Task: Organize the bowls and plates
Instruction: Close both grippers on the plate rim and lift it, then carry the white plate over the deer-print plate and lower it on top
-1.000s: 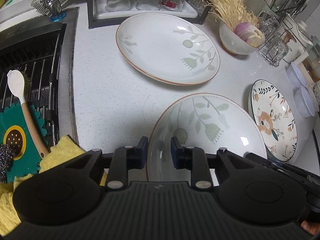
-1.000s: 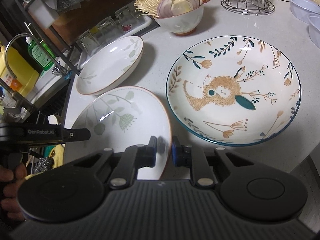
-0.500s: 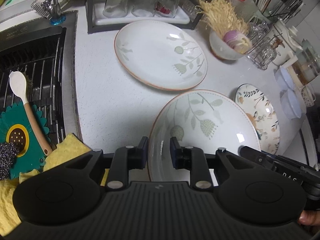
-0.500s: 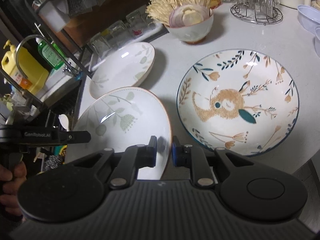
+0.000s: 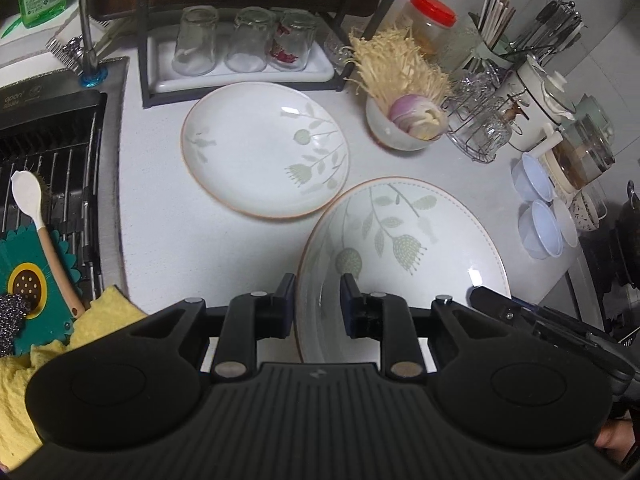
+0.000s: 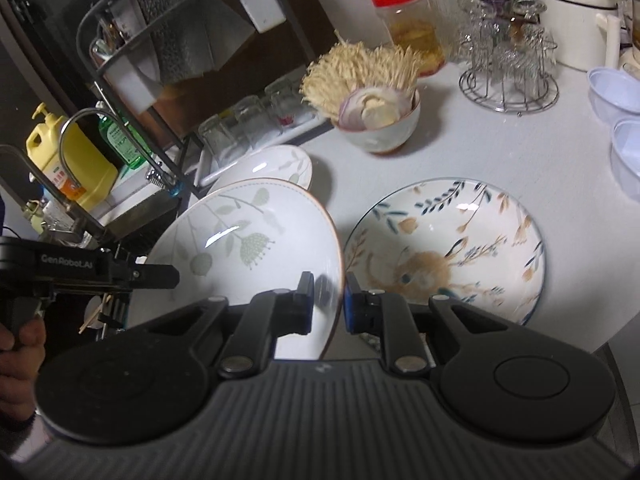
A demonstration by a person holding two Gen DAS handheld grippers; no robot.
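Observation:
A white plate with green leaves (image 5: pixel 404 248) (image 6: pixel 244 248) hangs above the counter, held from both sides. My left gripper (image 5: pixel 318 304) is shut on its left rim. My right gripper (image 6: pixel 329 304) is shut on its right rim. A second leaf-patterned plate (image 5: pixel 264 152) (image 6: pixel 272 166) lies flat on the counter beyond it, near the glass tray. A deep plate with a rabbit drawing (image 6: pixel 448 248) lies on the counter to the right, below the lifted plate's edge. It is hidden in the left wrist view.
A bowl of enoki and onion (image 5: pixel 404 120) (image 6: pixel 376 120) stands behind the plates. Glasses (image 5: pixel 240 40) sit upside down on a tray under a rack. Sink (image 5: pixel 48 184) at the left, wire cup stand (image 6: pixel 508 76) and plastic bowls (image 5: pixel 540 212) at the right.
Both grippers have risen with the leaf plate, which now hangs higher over the counter. It now covers the rabbit plate in the left wrist view.

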